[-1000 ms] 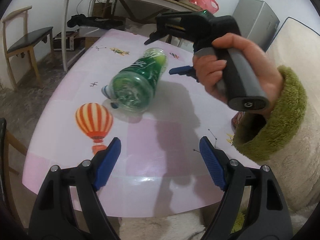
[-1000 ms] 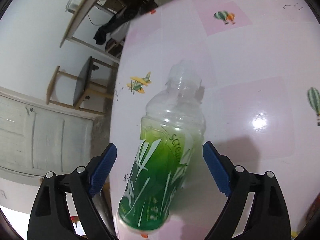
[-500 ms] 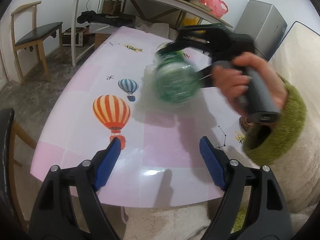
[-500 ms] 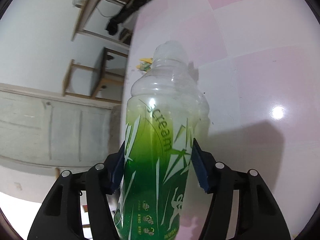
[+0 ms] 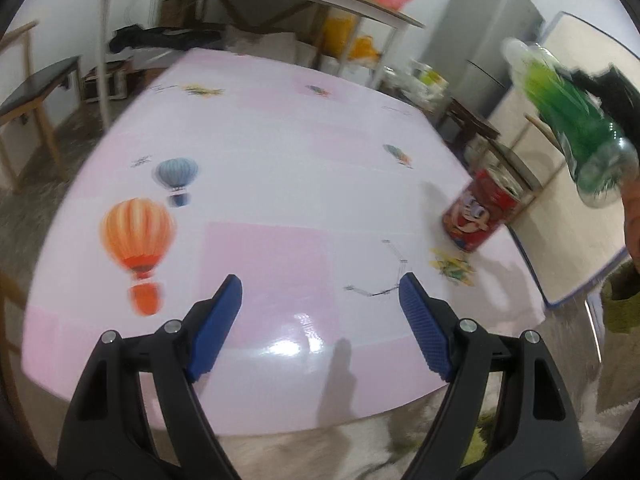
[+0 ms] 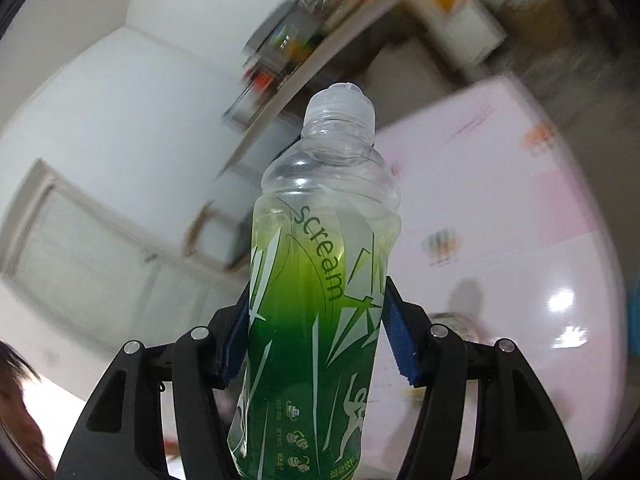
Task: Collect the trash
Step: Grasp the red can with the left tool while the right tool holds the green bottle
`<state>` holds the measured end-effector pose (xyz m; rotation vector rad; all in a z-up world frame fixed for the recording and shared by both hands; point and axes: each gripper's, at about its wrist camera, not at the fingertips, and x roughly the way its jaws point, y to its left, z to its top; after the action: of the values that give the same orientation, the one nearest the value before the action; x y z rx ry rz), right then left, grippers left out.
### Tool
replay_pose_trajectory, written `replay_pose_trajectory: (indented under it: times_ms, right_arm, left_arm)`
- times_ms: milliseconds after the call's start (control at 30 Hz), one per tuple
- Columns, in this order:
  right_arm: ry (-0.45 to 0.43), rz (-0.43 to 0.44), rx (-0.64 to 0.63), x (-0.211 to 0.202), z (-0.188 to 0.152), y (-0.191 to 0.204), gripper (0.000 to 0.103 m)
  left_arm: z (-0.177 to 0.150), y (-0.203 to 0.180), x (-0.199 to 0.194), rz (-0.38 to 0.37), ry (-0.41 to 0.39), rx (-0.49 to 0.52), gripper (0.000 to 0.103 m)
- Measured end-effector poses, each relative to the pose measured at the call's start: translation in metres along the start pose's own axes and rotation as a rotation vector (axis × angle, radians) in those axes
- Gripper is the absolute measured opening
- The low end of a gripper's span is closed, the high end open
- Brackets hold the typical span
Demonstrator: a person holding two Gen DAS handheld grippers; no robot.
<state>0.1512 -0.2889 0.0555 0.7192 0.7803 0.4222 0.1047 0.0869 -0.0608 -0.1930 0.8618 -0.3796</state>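
Left wrist view overlooks the table (image 5: 280,160); right wrist view, tilted upward, shares it.

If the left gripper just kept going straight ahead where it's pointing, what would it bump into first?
Probably the pink table itself. The left gripper is open, holds nothing, and aims down over bare tabletop. The red can stands off to its right, and the green bottle is up in the air, so likely neither is hit.

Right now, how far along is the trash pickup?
Done: the green bottle is off the pink table, clamped in the right tongs and held in the air. In hand: carrying it; no bin is in view. Left: the red can at the table's edge; the left tongs are open and empty.
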Motion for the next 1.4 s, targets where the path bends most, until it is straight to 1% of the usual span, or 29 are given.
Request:
replay_pose_trajectory:
  times_ms: [33,67,100,167,200,233,267,333,400,500,533,600,667,767,833,867,933,1000,1067,1133,1200,1367,1400]
  right_arm:
    - [-0.038,-0.057,-0.002,-0.021,-0.004,-0.011,0.058]
    - [-0.055,-0.091,0.003,-0.034,-0.007,-0.020,0.058]
    - [-0.064,-0.146,0.010,-0.045,-0.015,-0.033,0.059]
    - [-0.048,-0.236,0.012,-0.048,-0.026,-0.049,0.058]
    - [-0.022,-0.289,0.013,-0.044,-0.036,-0.061,0.058]
    - [0.003,-0.311,0.012,-0.036,-0.044,-0.069,0.058]
    - [0.024,-0.320,0.014,-0.035,-0.048,-0.077,0.058]
    - [0.089,-0.331,0.016,-0.013,-0.059,-0.090,0.058]
    - [0.169,-0.317,-0.001,0.020,-0.065,-0.093,0.058]
    - [0.239,-0.301,-0.055,0.053,-0.072,-0.081,0.058]
    - [0.263,-0.269,-0.087,0.063,-0.074,-0.073,0.058]
    - [0.294,-0.215,-0.109,0.077,-0.075,-0.060,0.058]
    - [0.316,-0.194,-0.128,0.087,-0.075,-0.057,0.058]
    - [0.327,-0.188,-0.134,0.090,-0.075,-0.052,0.058]
    - [0.309,-0.224,-0.142,0.083,-0.071,-0.056,0.059]
    - [0.300,-0.251,-0.151,0.084,-0.067,-0.057,0.059]
    - [0.277,-0.321,-0.173,0.082,-0.068,-0.055,0.060]
    - [0.269,-0.386,-0.170,0.079,-0.066,-0.060,0.060]
    - [0.276,-0.429,-0.153,0.080,-0.067,-0.070,0.061]
    - [0.275,-0.435,-0.131,0.079,-0.066,-0.075,0.061]
    - [0.270,-0.443,-0.119,0.079,-0.064,-0.076,0.064]
    - [0.284,-0.462,-0.116,0.082,-0.061,-0.076,0.064]
    - [0.287,-0.463,-0.120,0.079,-0.061,-0.076,0.064]
  left_arm:
    - [0.001,-0.008,0.004,-0.015,0.005,0.018,0.077]
    - [0.002,-0.016,0.009,-0.033,0.010,0.036,0.077]
    - [0.003,-0.021,0.012,-0.044,0.014,0.047,0.077]
    - [0.005,-0.037,0.023,-0.073,0.031,0.082,0.077]
    - [0.006,-0.042,0.027,-0.081,0.037,0.093,0.077]
    - [0.007,-0.050,0.031,-0.091,0.042,0.109,0.077]
    - [0.008,-0.056,0.034,-0.099,0.045,0.121,0.077]
    - [0.009,-0.067,0.040,-0.110,0.050,0.137,0.077]
    - [0.010,-0.074,0.044,-0.110,0.058,0.140,0.077]
    - [0.008,-0.077,0.047,-0.097,0.071,0.137,0.077]
    - [0.007,-0.076,0.047,-0.091,0.073,0.133,0.077]
    - [0.005,-0.072,0.046,-0.079,0.079,0.120,0.077]
    - [0.004,-0.067,0.046,-0.075,0.084,0.105,0.077]
    - [0.003,-0.061,0.047,-0.074,0.091,0.080,0.077]
    - [0.006,-0.059,0.045,-0.084,0.081,0.069,0.078]
    - [0.010,-0.059,0.044,-0.092,0.067,0.068,0.081]
    - [0.018,-0.062,0.044,-0.107,0.037,0.081,0.083]
    - [0.029,-0.071,0.048,-0.115,0.021,0.114,0.083]
    - [0.037,-0.081,0.054,-0.117,0.017,0.149,0.083]
    - [0.044,-0.094,0.062,-0.116,0.007,0.190,0.083]
    - [0.049,-0.106,0.071,-0.103,-0.003,0.233,0.083]
    - [0.059,-0.116,0.089,-0.087,-0.004,0.258,0.083]
    - [0.060,-0.118,0.094,-0.074,0.000,0.266,0.083]
